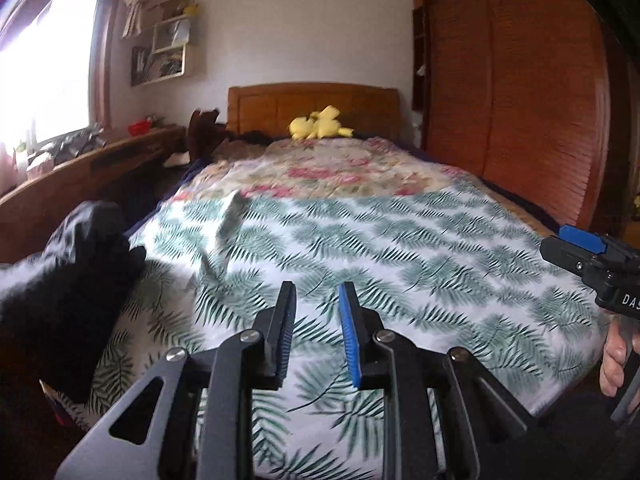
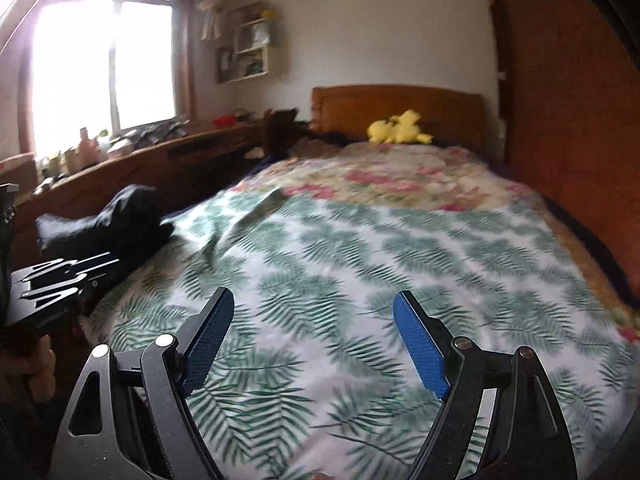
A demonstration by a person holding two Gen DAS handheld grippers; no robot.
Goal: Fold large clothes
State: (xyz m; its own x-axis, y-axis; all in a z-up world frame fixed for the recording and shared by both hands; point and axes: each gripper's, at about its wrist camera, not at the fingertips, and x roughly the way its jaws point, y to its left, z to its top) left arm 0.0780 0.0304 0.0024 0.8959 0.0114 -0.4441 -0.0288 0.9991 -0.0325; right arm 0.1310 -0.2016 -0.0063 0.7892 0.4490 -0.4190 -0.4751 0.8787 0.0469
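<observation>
A black garment (image 1: 68, 280) lies bunched at the left edge of the bed, on the leaf-print sheet (image 1: 360, 240); it also shows in the right wrist view (image 2: 116, 224). My left gripper (image 1: 318, 292) is open with a narrow gap and empty, above the sheet's near end, to the right of the garment. My right gripper (image 2: 314, 300) is wide open and empty over the sheet. The right gripper's body shows at the right edge of the left wrist view (image 1: 596, 264). The left gripper's body shows at the left of the right wrist view (image 2: 52, 288).
A floral quilt (image 1: 320, 168) covers the far half of the bed. A yellow plush toy (image 1: 320, 124) lies by the wooden headboard (image 1: 312, 100). A wooden wardrobe (image 1: 520, 100) stands right. A cluttered wooden ledge (image 1: 80, 168) runs along the left under the window.
</observation>
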